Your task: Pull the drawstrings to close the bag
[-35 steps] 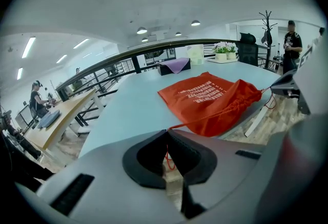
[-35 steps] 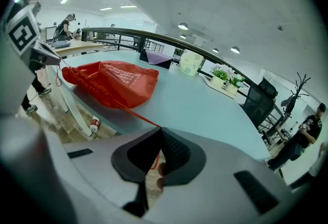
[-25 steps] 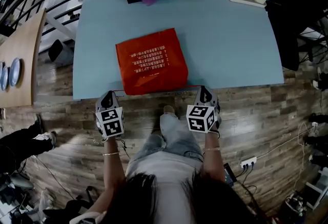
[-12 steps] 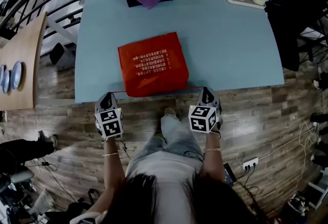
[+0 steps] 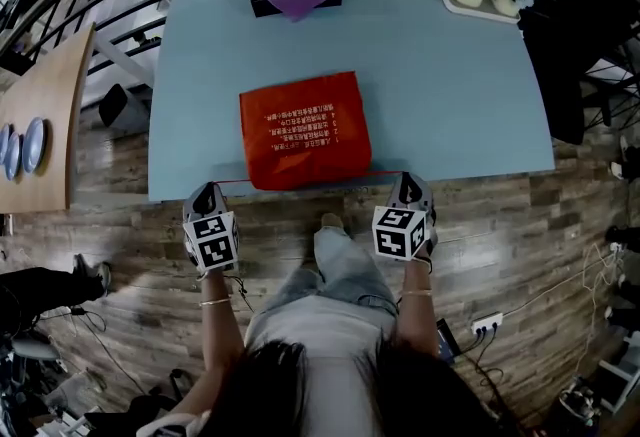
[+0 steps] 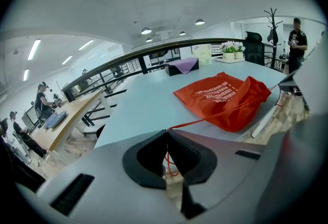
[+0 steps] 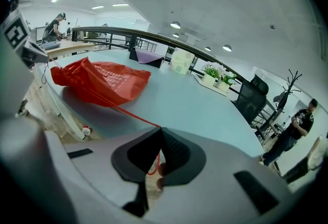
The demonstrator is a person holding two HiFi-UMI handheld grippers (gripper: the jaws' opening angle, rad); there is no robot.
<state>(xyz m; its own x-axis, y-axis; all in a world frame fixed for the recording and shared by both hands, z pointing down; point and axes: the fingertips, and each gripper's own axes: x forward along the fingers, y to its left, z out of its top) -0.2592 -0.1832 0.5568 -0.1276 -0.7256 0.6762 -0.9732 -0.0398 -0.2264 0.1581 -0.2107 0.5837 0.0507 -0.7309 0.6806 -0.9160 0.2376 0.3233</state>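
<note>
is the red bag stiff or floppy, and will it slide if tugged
Probably floppy: the red bag looks creased, its mouth bunched. It may slide on the smooth table, as the taut drawstrings in the left gripper and right gripper pull it.

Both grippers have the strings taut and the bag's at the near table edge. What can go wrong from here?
1. The red bag lies at the table's near edge; more pull may drag it off.
2. Each drawstring is pinched only at the jaw tips of the left gripper and right gripper; it might slip out.
3. Uneven pulling could swing the bag sideways.
</note>
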